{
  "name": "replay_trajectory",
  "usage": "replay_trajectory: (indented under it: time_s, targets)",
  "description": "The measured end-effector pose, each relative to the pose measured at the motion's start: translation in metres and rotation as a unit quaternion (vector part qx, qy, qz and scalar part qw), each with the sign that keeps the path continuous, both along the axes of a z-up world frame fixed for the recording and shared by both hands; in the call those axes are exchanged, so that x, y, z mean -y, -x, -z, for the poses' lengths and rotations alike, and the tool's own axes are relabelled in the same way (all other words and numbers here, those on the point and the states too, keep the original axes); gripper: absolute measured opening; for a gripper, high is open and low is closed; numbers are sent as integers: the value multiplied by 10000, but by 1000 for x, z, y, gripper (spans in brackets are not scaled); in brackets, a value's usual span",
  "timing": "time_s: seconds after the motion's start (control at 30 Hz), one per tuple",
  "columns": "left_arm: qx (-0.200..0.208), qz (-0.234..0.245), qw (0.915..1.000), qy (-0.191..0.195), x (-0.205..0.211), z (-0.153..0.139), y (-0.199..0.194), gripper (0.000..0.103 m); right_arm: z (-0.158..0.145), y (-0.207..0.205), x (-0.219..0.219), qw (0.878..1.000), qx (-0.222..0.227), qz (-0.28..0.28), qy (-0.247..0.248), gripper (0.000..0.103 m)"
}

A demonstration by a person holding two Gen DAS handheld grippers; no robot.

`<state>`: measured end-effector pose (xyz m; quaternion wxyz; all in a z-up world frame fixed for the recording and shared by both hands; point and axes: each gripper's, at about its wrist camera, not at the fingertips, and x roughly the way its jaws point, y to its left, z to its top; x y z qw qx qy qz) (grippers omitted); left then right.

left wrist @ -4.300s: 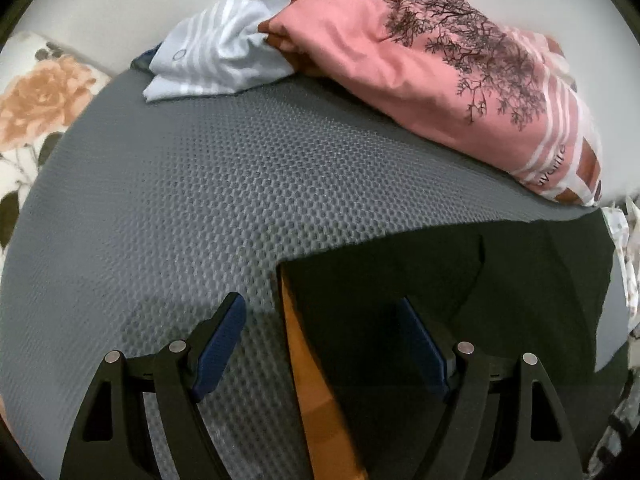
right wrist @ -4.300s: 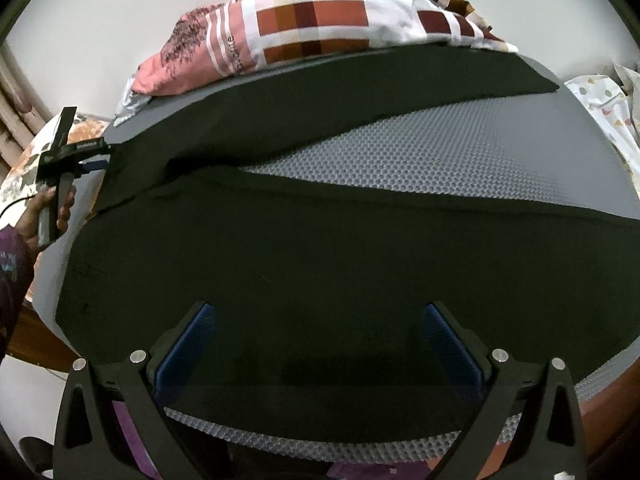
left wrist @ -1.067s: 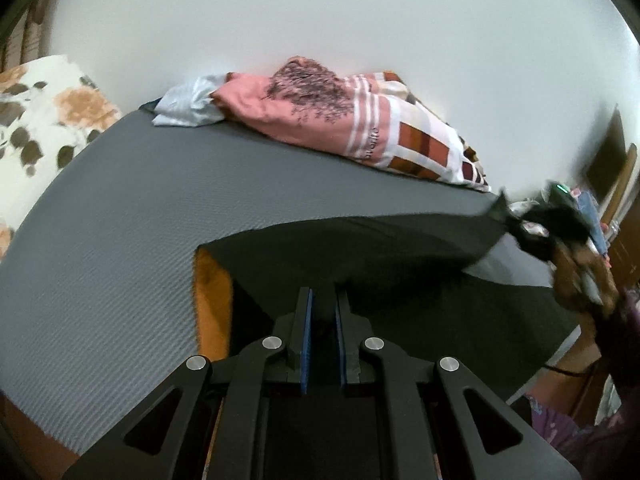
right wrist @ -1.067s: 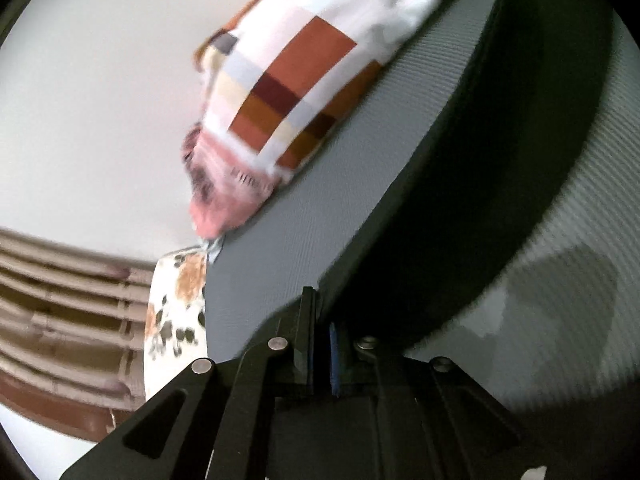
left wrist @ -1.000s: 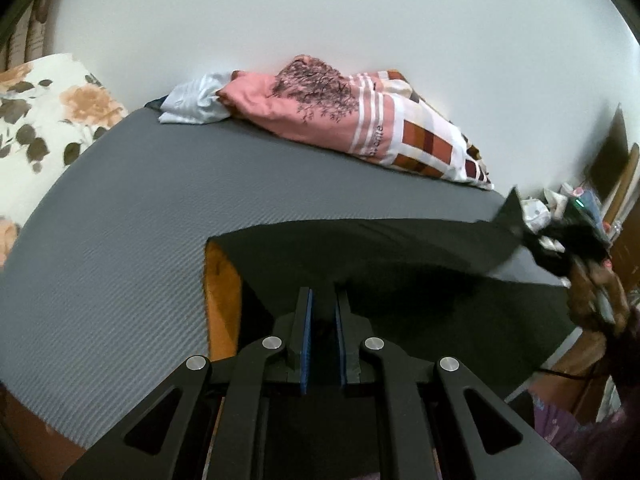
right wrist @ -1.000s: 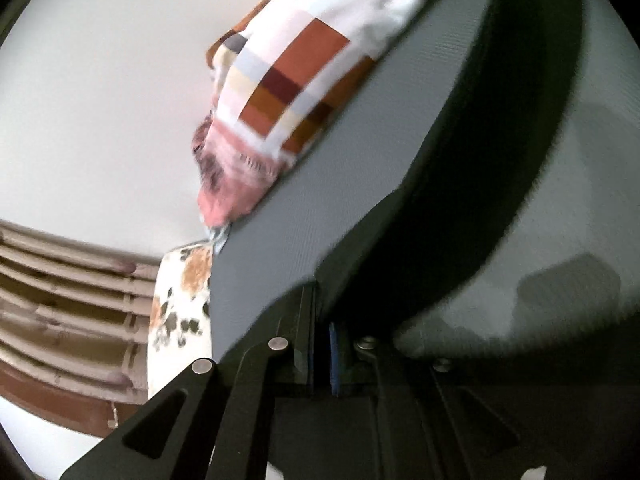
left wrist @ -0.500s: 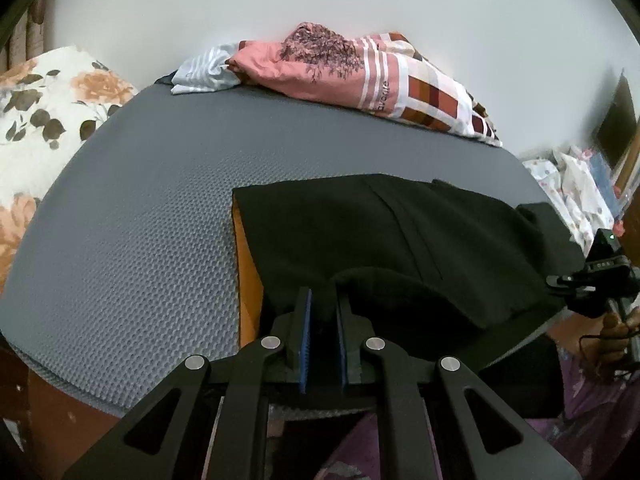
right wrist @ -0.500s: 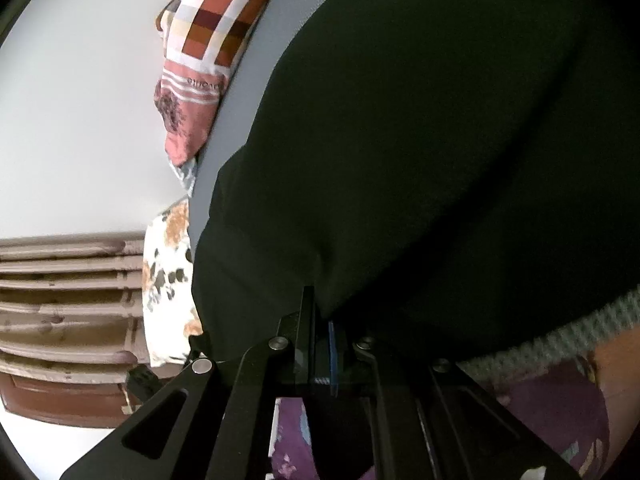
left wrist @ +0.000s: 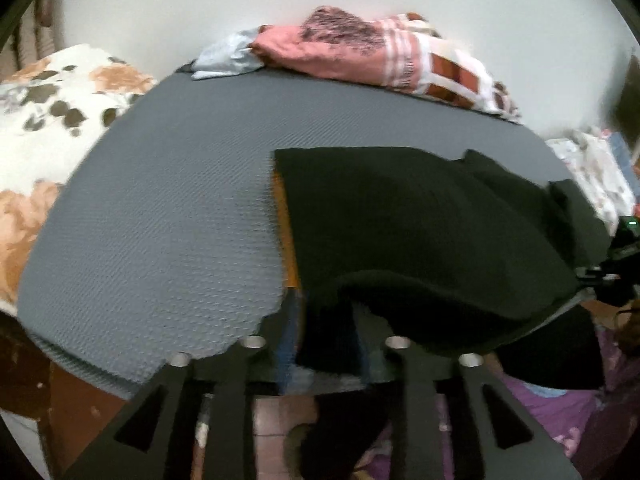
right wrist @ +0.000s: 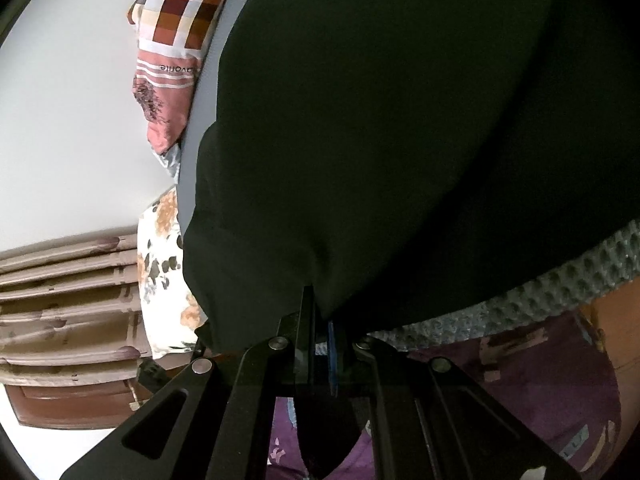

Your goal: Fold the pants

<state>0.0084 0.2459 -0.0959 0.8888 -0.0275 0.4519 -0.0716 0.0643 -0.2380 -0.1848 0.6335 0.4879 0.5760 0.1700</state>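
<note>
Grey mat [left wrist: 168, 216], black pants [left wrist: 400, 216] doubled over

A: What's different? 
B: The pants [left wrist: 400, 220] are now doubled over near the bed's [left wrist: 160, 220] front edge, no longer spread flat. 
A: Grippers? 
B: Left gripper [left wrist: 324, 344] is parting after clamping; right gripper [right wrist: 320, 344] now pinches cloth, earlier wide.

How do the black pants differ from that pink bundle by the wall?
The black pants are plain and dark; the pink bundle is patterned with stripes and brown checks. The pants lie at the grey mat's near edge, hanging over it; the bundle sits at its far edge. The right claw grips the pants; no claw touches the bundle. Both are cloth on the mat.
</note>
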Motion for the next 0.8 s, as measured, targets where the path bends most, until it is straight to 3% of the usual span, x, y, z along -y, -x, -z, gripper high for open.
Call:
replay_trajectory:
  time_s: [0.03, 0.1, 0.27, 0.4, 0.47, 0.53, 0.63, 0.73, 0.8]
  targets:
    - [2, -154, 9998, -112, -5, 1, 0, 61, 0, -1, -1, 10000, 19, -23, 14, 5]
    - [30, -355, 9993, -104, -15, 2, 1, 66, 2, 1, 1, 10000, 25, -24, -24, 5]
    - [66, -1037, 9941, -323, -41, -1, 1, 67, 4, 3, -1, 9999, 59, -62, -67, 5]
    - [240, -1701, 9848, -274, -69, -18, 6, 67, 7, 5, 0, 9999, 70, -29, -122, 5]
    - [558, -1845, 9812, 5, -75, -38, 11, 67, 7, 5, 0, 9999, 74, -16, -144, 5]
    - [707, -1682, 9831, 122, -65, -55, 5, 67, 8, 5, 1, 9999, 82, -14, -139, 5]
    - [659, -833, 9935, 408, -16, -68, -12, 67, 8, 5, 1, 9999, 92, -14, -146, 5]
    - [24, 365, 9991, 233, 55, -48, -37, 67, 8, 5, 2, 9998, 100, 6, -176, 5]
    - [-498, 942, 9943, -79, 89, -19, -49, 63, 8, 5, 3, 9997, 139, 10, -223, 7]
